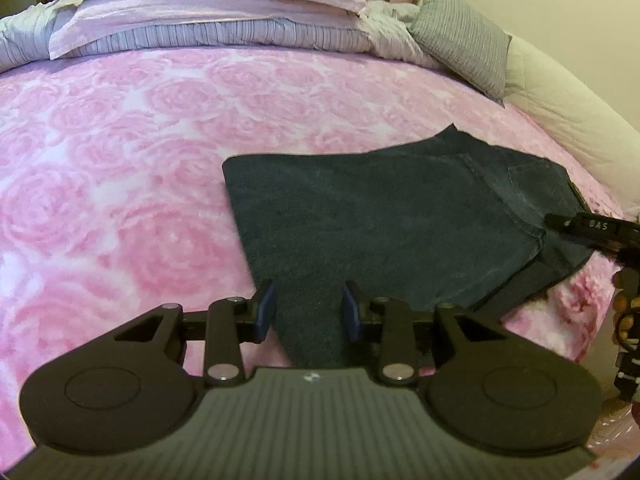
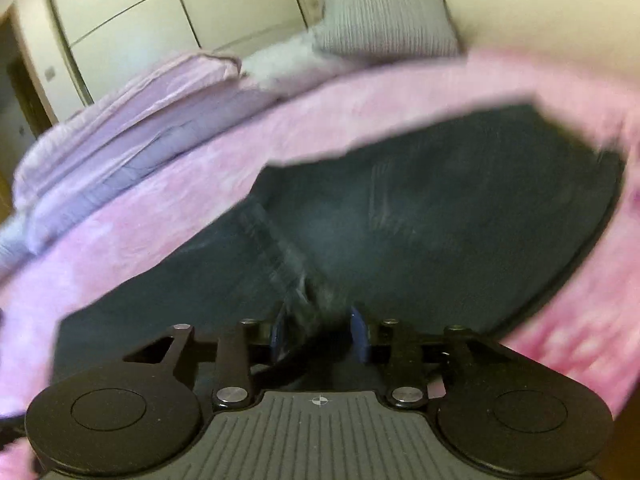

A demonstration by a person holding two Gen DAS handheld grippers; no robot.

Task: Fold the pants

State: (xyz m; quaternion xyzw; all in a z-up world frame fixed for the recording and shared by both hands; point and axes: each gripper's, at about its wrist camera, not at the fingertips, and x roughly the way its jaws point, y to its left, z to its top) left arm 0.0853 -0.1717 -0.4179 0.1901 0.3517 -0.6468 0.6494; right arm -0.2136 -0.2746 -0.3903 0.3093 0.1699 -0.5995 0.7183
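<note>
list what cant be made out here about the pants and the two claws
- Right wrist view: motion blur smears the pants, so seams and fold edges are unreadable, and whether the right claw pinches the cloth between its pads.
- Left wrist view: the left claw straddles a strip of fabric; pad contact is unclear.
- Left wrist view: the pants' near end is hidden behind the claw body, and the bed is cut off by the frame edge.

Bedroom with a pink rose-patterned bed
The bedspread (image 1: 120, 152) fills the frame's middle; stacked lilac pillows (image 1: 208, 4) lie along the top, a grey striped cushion (image 1: 460, 36) upper right against a cream wall (image 1: 560, 8); white wardrobe doors (image 2: 160, 4) upper left in the right wrist view
</note>
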